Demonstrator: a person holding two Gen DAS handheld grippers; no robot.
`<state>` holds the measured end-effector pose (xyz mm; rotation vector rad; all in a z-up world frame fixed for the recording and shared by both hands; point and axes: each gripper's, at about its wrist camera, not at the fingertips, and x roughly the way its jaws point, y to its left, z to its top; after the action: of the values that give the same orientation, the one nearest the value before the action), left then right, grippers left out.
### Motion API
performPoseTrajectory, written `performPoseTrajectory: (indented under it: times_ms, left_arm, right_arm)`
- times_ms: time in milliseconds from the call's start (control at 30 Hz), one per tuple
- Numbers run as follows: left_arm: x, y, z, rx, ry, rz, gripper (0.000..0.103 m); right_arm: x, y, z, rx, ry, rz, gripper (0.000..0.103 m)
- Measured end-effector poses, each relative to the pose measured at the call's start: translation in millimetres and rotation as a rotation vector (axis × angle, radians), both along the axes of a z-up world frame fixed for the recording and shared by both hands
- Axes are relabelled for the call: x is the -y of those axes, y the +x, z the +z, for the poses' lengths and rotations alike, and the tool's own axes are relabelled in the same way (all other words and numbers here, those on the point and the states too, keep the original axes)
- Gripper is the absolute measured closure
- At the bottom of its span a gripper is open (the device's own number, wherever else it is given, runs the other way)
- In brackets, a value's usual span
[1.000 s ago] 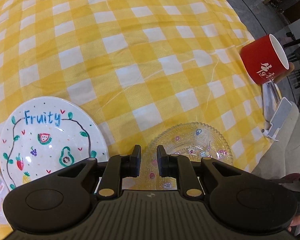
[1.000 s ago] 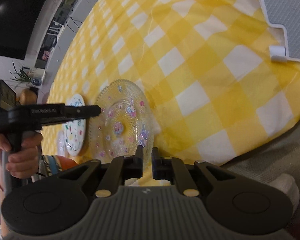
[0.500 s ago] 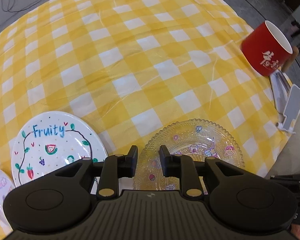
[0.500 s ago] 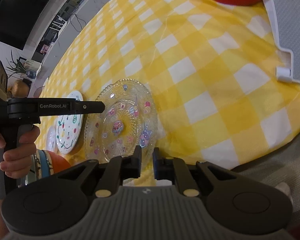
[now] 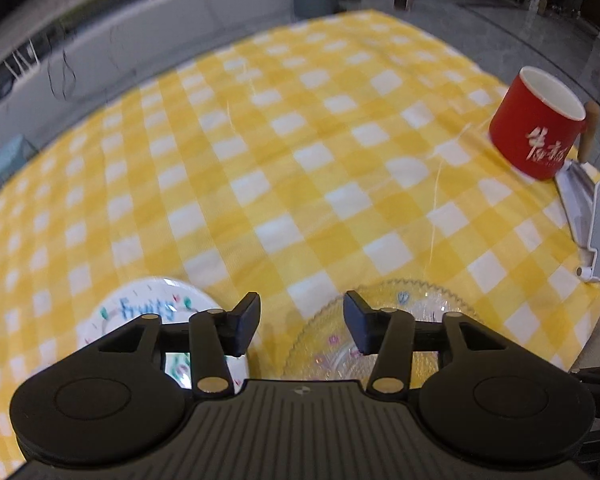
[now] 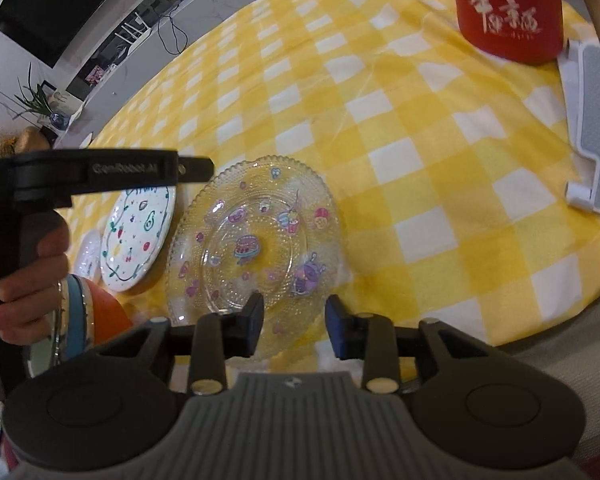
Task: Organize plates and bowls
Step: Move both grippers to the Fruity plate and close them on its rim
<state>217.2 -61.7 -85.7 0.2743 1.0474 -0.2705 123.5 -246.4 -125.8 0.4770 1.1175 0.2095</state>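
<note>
1. Here, the left gripper point(image 5: 300, 322) has its jaws spread wide with nothing between them, raised above the near edge of the checked tablecloth point(image 5: 284, 168).
2. The right gripper point(image 6: 294, 326) is likewise spread apart and empty, its fingers poised over the near rim of the clear glass plate point(image 6: 256, 236).
3. That glass plate, beaded at the edge and dotted with small cartoon stickers, lies flat on the cloth; in the left wrist view it sits under the right-hand finger point(image 5: 358, 326).
4. Just beside it lies the white "Fruity" plate point(image 6: 138, 236), with a smaller white dish point(image 6: 87, 254) partly hidden beyond.
5. Stacked bowls point(image 6: 80, 320), orange and blue showing, sit at the near left.
6. Well apart, a red mug point(image 5: 538, 128) stands beside a white stand point(image 6: 596, 132).
</note>
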Motion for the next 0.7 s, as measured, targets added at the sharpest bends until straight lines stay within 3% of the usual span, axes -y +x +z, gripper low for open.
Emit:
performPoseTrajectory:
  times_ms: [167, 267, 467, 533, 600, 700]
  left_arm:
    - [-6.2, -8.0, 21.7, 0.101, 0.005, 0.05, 0.034]
    - [-20.4, -21.0, 44.9, 0.182, -0.054, 0.08, 0.032]
    - [-70.5, -46.0, 84.2, 0.35, -0.15, 0.205, 0.029]
    - [-90.5, -45.5, 87.8, 0.348, -0.187, 0.253, 0.029]
    - [-114.3, -40.3, 88.0, 0.295, -0.213, 0.324, 0.031]
    - [-153.1, -38.6, 82.4, 0.243, -0.32, 0.368, 0.034]
  right_arm:
    - [-7.2, -2.6, 12.1, 0.088, -0.13, 0.008, 0.053]
    - [-1.3, -2.6, 16.8, 0.11, -0.098, -0.004, 0.048]
    - [6.4, 0.5, 32.3, 0.185, -0.063, -0.019, 0.048]
    - [9.5, 5.0, 38.1, 0.221, -0.044, -0.021, 0.048]
    - [9.6, 13.9, 44.0, 0.244, -0.016, -0.004, 0.048]
    - [-0.9, 28.9, 55.1, 0.296, 0.006, 0.07, 0.048]
